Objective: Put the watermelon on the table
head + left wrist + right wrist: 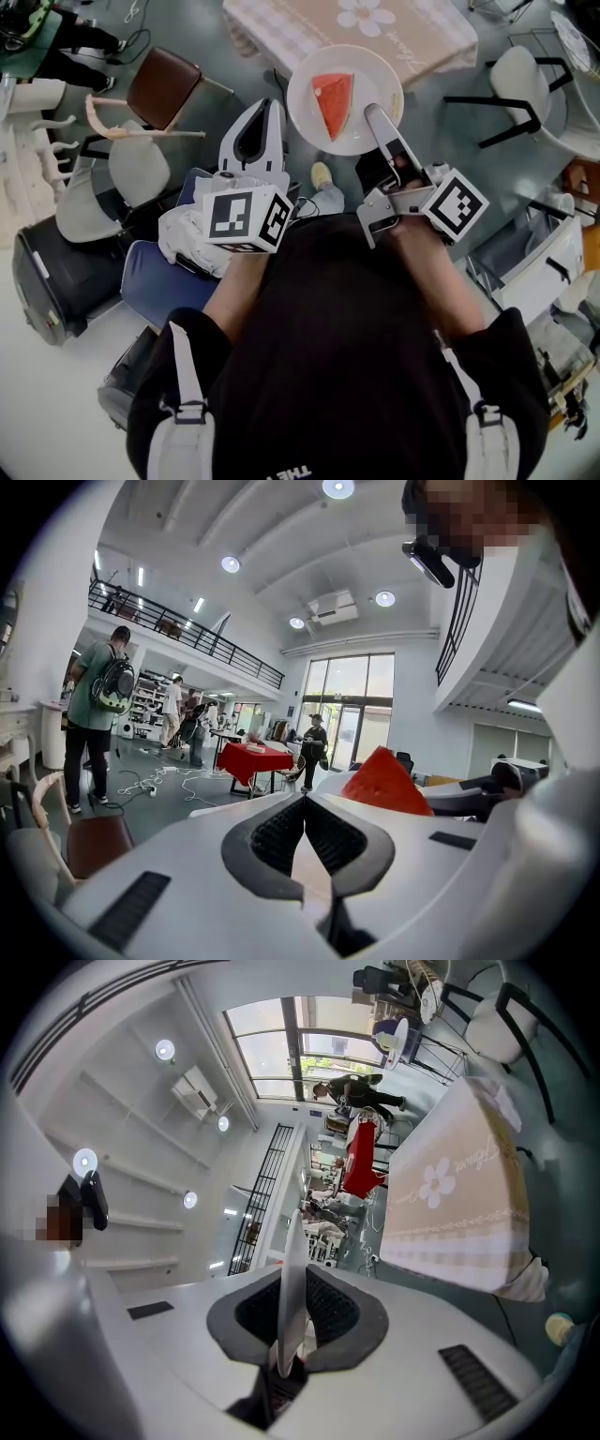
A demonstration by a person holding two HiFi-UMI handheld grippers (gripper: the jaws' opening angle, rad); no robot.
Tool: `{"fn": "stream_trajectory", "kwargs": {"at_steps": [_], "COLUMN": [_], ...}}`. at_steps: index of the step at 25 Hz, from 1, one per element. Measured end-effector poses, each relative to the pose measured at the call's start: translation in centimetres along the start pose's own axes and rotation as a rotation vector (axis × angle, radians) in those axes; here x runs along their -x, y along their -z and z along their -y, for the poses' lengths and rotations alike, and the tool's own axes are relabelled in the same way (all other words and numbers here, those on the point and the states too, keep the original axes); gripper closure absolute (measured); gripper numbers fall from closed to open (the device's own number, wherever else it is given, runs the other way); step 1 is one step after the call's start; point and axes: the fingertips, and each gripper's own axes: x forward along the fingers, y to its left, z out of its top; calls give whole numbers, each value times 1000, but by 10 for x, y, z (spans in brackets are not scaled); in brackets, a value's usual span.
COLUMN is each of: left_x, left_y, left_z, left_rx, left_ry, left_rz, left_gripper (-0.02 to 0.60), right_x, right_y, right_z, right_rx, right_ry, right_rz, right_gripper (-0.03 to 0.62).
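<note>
Head view, looking steeply down. The watermelon (334, 101), a red wedge, lies on a white plate (302, 86) in the upper middle of the frame. The plate is in the air, just below the near edge of the counter (281, 28), which has a checked cloth with a flower print. It is not on the counter yet.

The right tongs (376, 114) come up from lower right and bite the plate's right rim. In the right gripper view the rim (291, 1269) runs edge-on between the closed pads of the tongs (292, 1307), with the clothed counter (450, 1204) ahead at right. Gripping the rim rather than the fruit likely spares the soft slice and keeps it level.

The left tongs (269, 106) sit just beside the plate's left edge. In the left gripper view their tips (302, 803) meet. A pale patch shows in the gap behind them, but I can't confirm that anything is gripped. The wedge (386, 782) rises past the right jaw. They are probably held close as a steadying stop, since a one-sided rim grip could let the plate tip.

A brown chair (161, 86) stands at upper left, a white chair (520, 80) at upper right, and both are clear of the path.

Judgement: this is the carry phase, with the plate to be moved forward over the cloth and then lowered flat. The risk is the slice sliding if the rim grip rolls.
</note>
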Motion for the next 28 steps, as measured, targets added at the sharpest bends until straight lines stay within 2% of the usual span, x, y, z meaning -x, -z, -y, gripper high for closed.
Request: {"fn": "stream_trajectory", "kwargs": {"at_steps": [18,28], "left_x": [-31,-37], "left_y": [-2,-5], "left_z": [-52,-75], "left_rx": [30,38], "left_ry": [64,54], "left_rz": [-20,-10], "left_gripper": [569,569], "right_x": [-61,-81], "right_y": [14,20], "right_z": [6,5], "right_rx": [1,-10], "right_ry": [17,6], "right_rz": [35,38], "right_gripper": [556,556]}}
